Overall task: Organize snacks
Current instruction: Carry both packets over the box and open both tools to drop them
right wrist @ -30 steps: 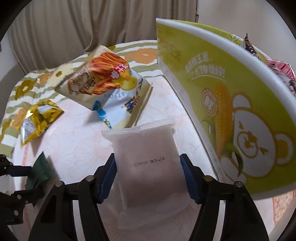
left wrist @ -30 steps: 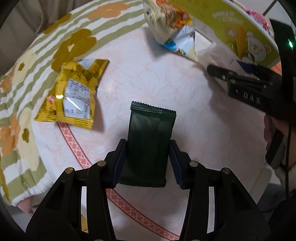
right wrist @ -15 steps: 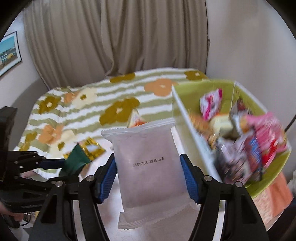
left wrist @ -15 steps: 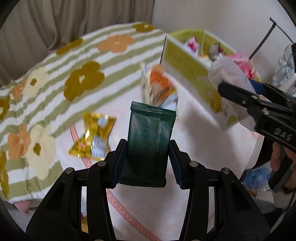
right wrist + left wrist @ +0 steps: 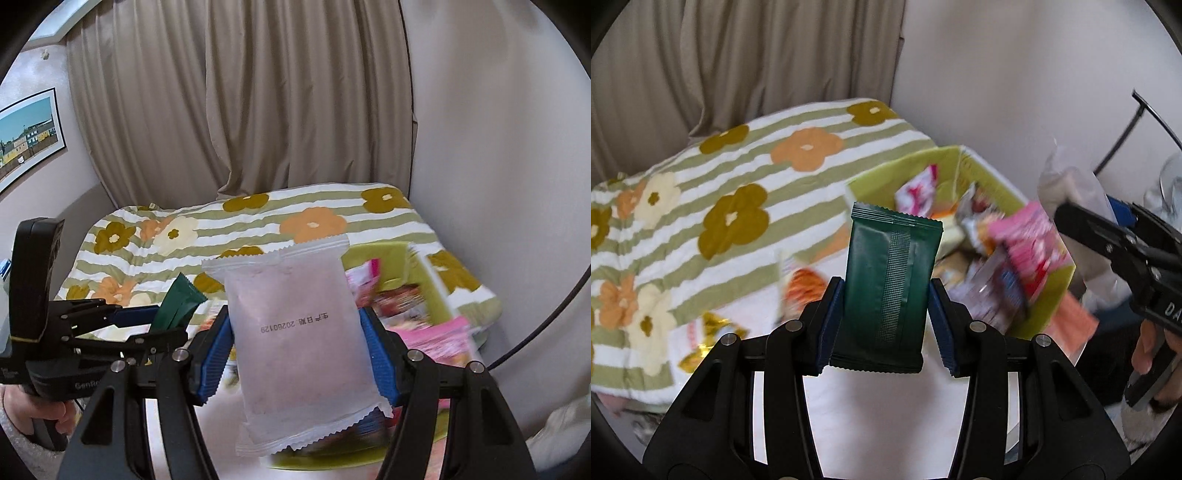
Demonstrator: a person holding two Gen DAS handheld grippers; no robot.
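Dark green packet (image 5: 892, 288) is sitting upright in the left gripper (image 5: 886, 325), pads pinching its sides, hanging above the white tabletop (image 5: 879, 413). Pale frosted packet (image 5: 299, 332) is being clamped the same way in the right gripper (image 5: 299, 354), hanging over the near edge of the green snack box (image 5: 1049, 295), which is holding mixed wrappers. Yellow packet (image 5: 701, 343) and orange chip bag (image 5: 801, 288) are lying on the table beside the floral blanket (image 5: 738, 192).

Dark green sachet (image 5: 892, 291) upright, clamped at both side edges; frosted white packet (image 5: 299, 332) likewise, date print upside down. Green box (image 5: 1051, 295) full of snacks; orange bag (image 5: 803, 288) and gold packet (image 5: 705, 339) lie loose
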